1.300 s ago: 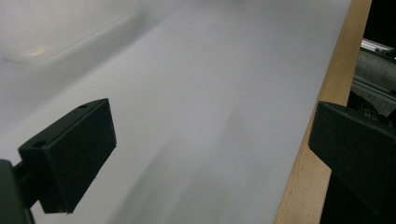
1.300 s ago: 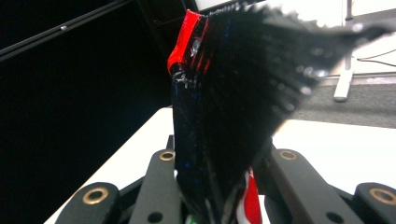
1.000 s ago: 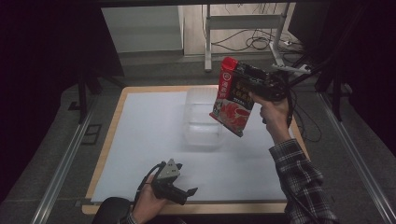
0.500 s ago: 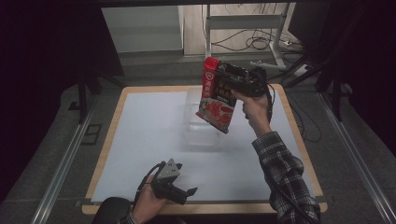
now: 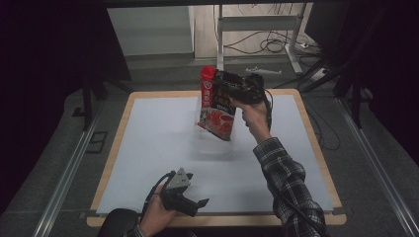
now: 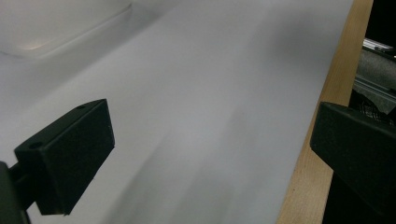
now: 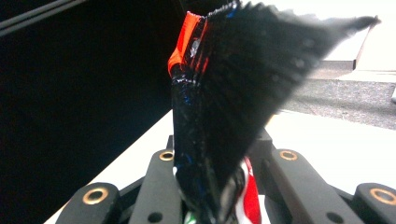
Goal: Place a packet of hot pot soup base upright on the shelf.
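High view: right gripper (image 5: 232, 91) at upper centre, clamped on a red snack bag (image 5: 215, 104) hanging in the air above a clear tub (image 5: 213, 143) mid-frame. Left gripper (image 5: 190, 205) at lower centre near the table's wooden edge (image 5: 316, 148), jaws apart, nothing between. Wide bare white mat (image 5: 148, 148) left of the tub. Dark floor and cables beyond.

Left gripper view: jaws spread over bare mat; wooden edge at right.

Right gripper view: bag pinched between jaws, rising up centre frame; mat at lower right.
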Tool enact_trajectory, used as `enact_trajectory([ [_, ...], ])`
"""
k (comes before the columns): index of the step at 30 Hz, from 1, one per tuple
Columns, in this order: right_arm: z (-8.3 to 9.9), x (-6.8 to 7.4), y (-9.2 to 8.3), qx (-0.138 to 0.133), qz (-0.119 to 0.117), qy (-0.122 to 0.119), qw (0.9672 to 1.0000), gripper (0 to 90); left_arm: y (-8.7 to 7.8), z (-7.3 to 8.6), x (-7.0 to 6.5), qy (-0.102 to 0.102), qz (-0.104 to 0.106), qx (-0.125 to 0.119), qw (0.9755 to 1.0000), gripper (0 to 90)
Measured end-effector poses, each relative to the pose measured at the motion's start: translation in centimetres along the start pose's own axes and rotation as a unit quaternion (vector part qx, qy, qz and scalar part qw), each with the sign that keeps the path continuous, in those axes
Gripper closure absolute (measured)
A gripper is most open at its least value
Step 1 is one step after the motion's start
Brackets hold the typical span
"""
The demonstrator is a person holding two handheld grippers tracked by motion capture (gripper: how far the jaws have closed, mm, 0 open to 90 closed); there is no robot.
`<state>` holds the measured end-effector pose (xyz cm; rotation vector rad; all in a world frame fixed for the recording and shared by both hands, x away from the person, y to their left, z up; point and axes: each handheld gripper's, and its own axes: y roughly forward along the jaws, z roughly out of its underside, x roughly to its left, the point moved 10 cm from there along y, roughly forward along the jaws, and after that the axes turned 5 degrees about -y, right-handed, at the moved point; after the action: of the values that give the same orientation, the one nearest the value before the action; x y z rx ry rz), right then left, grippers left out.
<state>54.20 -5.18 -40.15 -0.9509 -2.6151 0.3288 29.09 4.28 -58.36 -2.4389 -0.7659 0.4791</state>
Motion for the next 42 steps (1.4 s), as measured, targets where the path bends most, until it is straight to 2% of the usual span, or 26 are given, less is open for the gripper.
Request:
enact_trajectory([
  [12,2.7,-0.1,1.4,0.023,0.008,-0.007,0.9997,73.9,0.0,0.1,0.0,0.001,0.001,0.004,1.0000,0.0],
  [18,3.7,-0.2,1.5,0.022,0.007,-0.007,0.9997,73.5,0.1,0.2,0.0,0.002,0.001,0.006,1.0000,0.0],
  [30,5.3,0.0,0.8,0.015,0.003,-0.022,0.9996,71.5,0.3,0.3,-0.1,0.003,0.002,0.010,0.9999,0.0],
  [38,6.6,-0.7,0.0,0.017,0.000,-0.017,0.9997,69.7,0.4,0.4,-0.2,0.003,0.003,0.013,0.9999,0.0],
  [42,6.9,-0.8,-0.2,0.026,-0.001,-0.024,0.9994,62.5,0.4,0.4,-0.2,0.003,0.003,0.013,0.9999,0.0],
])
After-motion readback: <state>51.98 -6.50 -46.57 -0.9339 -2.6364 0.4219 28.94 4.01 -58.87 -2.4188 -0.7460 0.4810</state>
